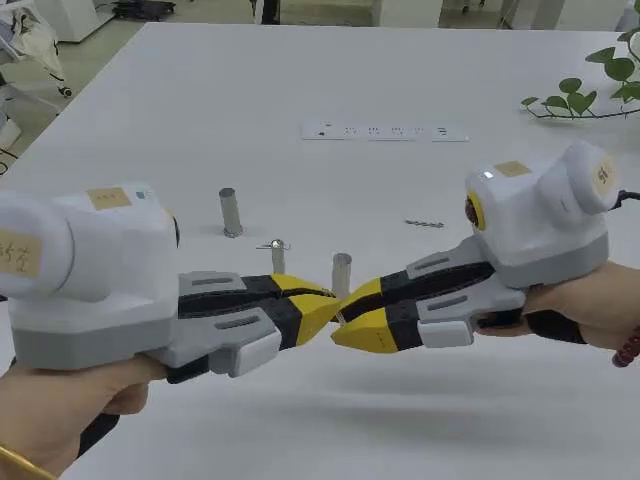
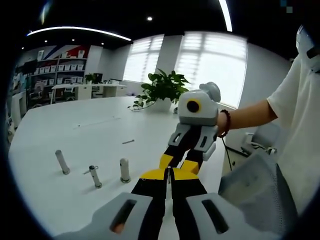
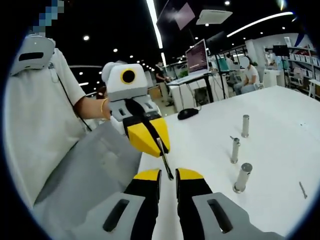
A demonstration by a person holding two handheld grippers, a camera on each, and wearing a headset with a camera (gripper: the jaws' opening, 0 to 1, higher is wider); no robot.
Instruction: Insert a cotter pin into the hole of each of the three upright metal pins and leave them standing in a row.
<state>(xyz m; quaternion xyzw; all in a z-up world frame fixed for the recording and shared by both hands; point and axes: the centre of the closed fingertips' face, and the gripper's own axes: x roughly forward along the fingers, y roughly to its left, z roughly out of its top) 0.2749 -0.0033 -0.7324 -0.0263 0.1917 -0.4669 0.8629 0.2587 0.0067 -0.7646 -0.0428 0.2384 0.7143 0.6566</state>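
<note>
Left gripper [image 2: 169, 174]: the yellow-tipped jaws are closed on a thin dark metal cotter pin [image 3: 164, 159], which is held above the white tabletop [image 1: 300, 80] and projects from the tips.
Right gripper [image 3: 168, 174]: the jaws are parted by a narrow gap and nothing is clamped; the free end of the held pin is seen between the tips; in the head view the two grippers are brought tip to tip.
Three upright grey cylindrical metal posts are stood in a row on the tabletop: far post [image 1: 230, 212]; middle post [image 1: 278, 256], with a small cotter pin seen through its top; near post [image 1: 341, 272], just behind the jaw tips.
A loose cotter pin [image 1: 424, 224] is laid flat, well apart to the right of the row; a white power strip [image 1: 385, 131] is laid further back; a green leafy plant [image 1: 600, 80] is placed at the far right edge.
</note>
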